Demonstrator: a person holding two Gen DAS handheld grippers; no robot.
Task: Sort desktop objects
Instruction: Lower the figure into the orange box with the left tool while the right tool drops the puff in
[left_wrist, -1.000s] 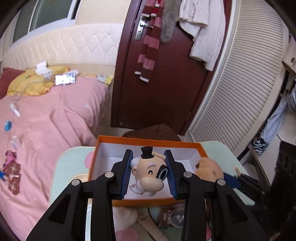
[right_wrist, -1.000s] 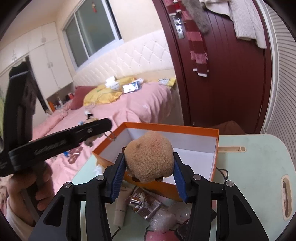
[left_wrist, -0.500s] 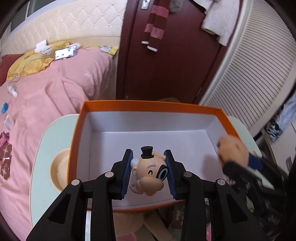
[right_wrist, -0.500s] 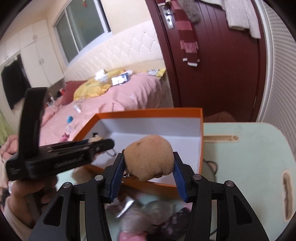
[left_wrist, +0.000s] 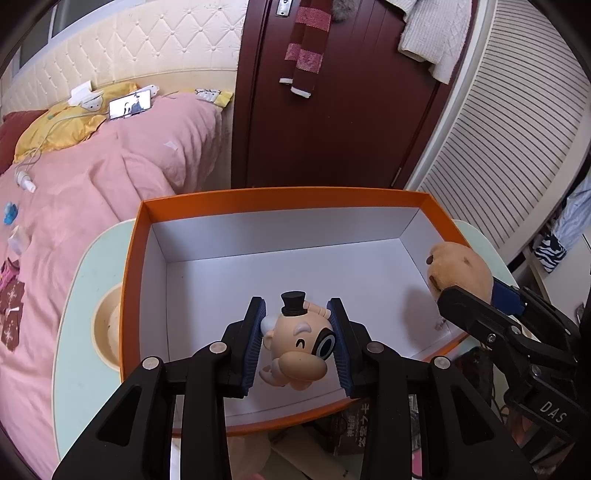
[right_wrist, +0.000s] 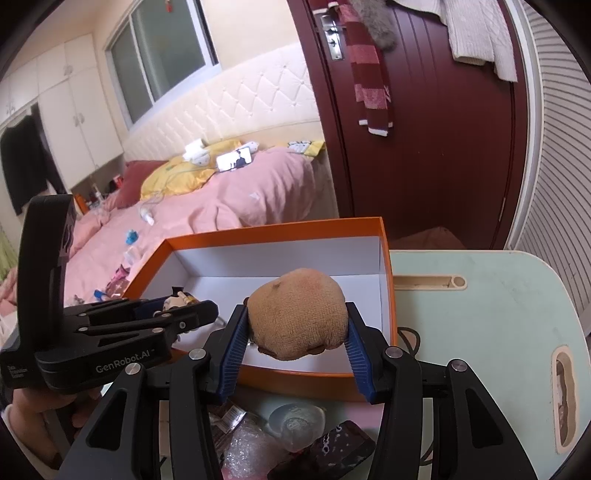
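Observation:
An orange box (left_wrist: 131, 266) with a white inside stands on the pale green table (left_wrist: 85, 273). My left gripper (left_wrist: 297, 341) is shut on a small cartoon figure (left_wrist: 299, 347) with a black top hat, held over the near part of the box floor. My right gripper (right_wrist: 297, 332) is shut on a tan plush toy (right_wrist: 297, 308), held above the box's near right edge (right_wrist: 388, 295). In the left wrist view the plush toy (left_wrist: 460, 271) shows at the box's right wall. In the right wrist view the left gripper (right_wrist: 177, 312) reaches in from the left with the figure (right_wrist: 177, 297).
Loose items lie on the table in front of the box: a bubble-wrap piece (right_wrist: 247, 448), a clear round thing (right_wrist: 297, 424), a dark patterned case (right_wrist: 332, 452) and a printed packet (left_wrist: 351, 428). A pink bed (left_wrist: 74, 206) is at left, a dark red door (left_wrist: 332, 110) behind.
Both grippers have come down and forward over the box, each still holding its toy. The box now fills more of both views.

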